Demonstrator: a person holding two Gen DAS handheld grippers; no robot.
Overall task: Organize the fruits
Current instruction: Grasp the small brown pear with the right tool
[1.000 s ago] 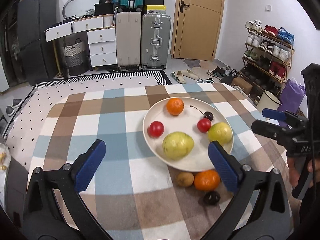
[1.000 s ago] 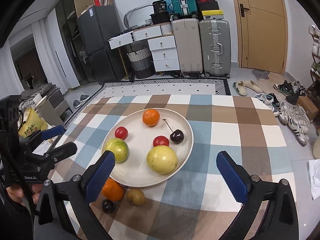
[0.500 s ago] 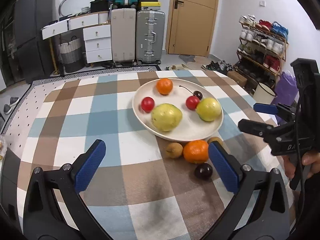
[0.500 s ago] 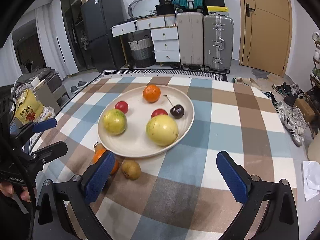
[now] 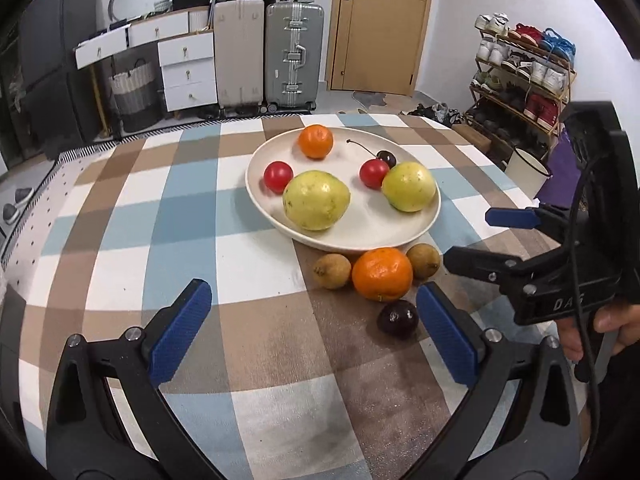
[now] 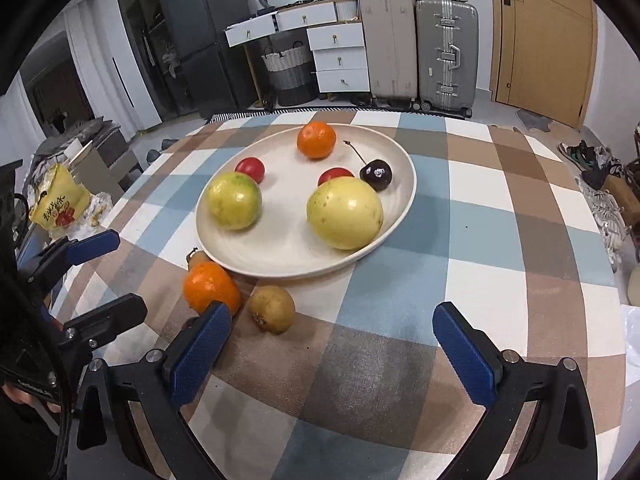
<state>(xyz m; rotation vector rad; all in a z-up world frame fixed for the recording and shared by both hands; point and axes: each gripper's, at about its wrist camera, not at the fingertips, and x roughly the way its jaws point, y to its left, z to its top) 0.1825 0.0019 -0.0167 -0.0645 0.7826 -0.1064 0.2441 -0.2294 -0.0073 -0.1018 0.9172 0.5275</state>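
Note:
A cream plate (image 5: 360, 236) (image 6: 280, 256) on the checked tablecloth holds an orange (image 5: 315, 142), two red tomatoes (image 5: 278, 176), a dark cherry (image 5: 386, 158) and two yellow-green guavas (image 5: 316, 200) (image 6: 345, 213). In front of the plate lie an orange (image 5: 382, 274) (image 6: 210, 286), two brown kiwis (image 5: 332, 271) (image 5: 423, 261) and a dark plum (image 5: 398, 319). My left gripper (image 5: 316, 332) is open and empty, low over the cloth just short of these loose fruits. My right gripper (image 6: 332, 354) is open and empty; a kiwi (image 6: 273, 309) lies just ahead of its left finger.
The right gripper shows at the right edge of the left wrist view (image 5: 516, 240); the left gripper shows at the left edge of the right wrist view (image 6: 88, 276). A yellow snack bag (image 6: 56, 204) lies off the table's left. Suitcases, drawers and a shoe rack stand behind.
Both grippers have dropped lower and moved closer to the tabletop and the loose fruits. Both stay open and empty. No fruit has moved.

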